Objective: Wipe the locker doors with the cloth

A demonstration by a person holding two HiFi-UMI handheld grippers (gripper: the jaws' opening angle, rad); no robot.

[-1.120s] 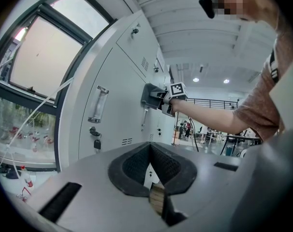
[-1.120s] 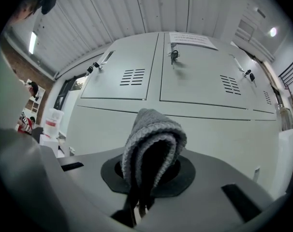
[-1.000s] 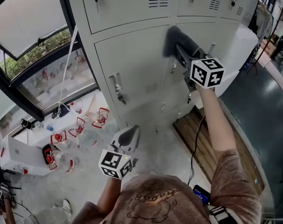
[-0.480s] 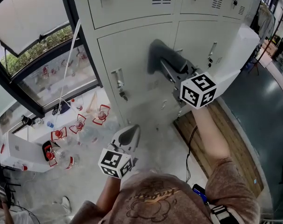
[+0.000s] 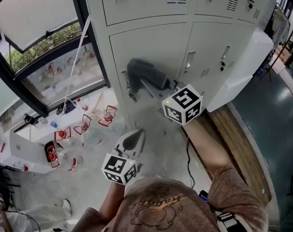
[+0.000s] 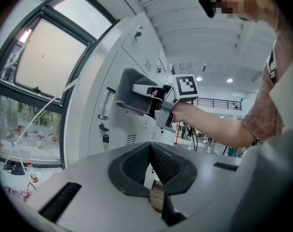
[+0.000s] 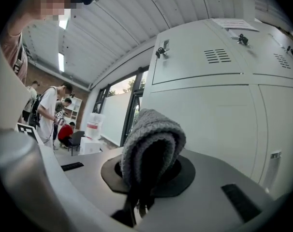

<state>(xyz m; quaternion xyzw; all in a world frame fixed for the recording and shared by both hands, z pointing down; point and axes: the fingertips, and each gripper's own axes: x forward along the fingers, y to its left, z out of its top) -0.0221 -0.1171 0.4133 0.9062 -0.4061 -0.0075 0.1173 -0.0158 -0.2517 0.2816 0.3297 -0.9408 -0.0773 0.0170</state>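
Two grippers show in the head view. The right gripper (image 5: pixel 147 82) is clamped on the grey cloth (image 5: pixel 140 70), which is pressed to the lower locker door (image 5: pixel 156 42) at about 11 o'clock from the gripper's marker cube. The left gripper (image 5: pixel 132 140) hangs low at 6 o'clock, well apart from the lockers. The cloth sits right against the door's handle (image 5: pixel 127 92), so a sweep toward 9 o'clock could snag the fabric there and drag it out of the grip.

From the left gripper view, that gripper's jaws are together with nothing between them. The cloth lies just at 3 o'clock of the handle, with a lock (image 6: pixel 105 138) hanging below at 6 o'clock. That hardware looks to me like the likeliest catch point.

In the right gripper view the cloth is folded over and bulges past the jaws, pinched only at its lower end. Under hard pressure I judge the fold could roll or slip, leaving bare gripper to scrape the paint.
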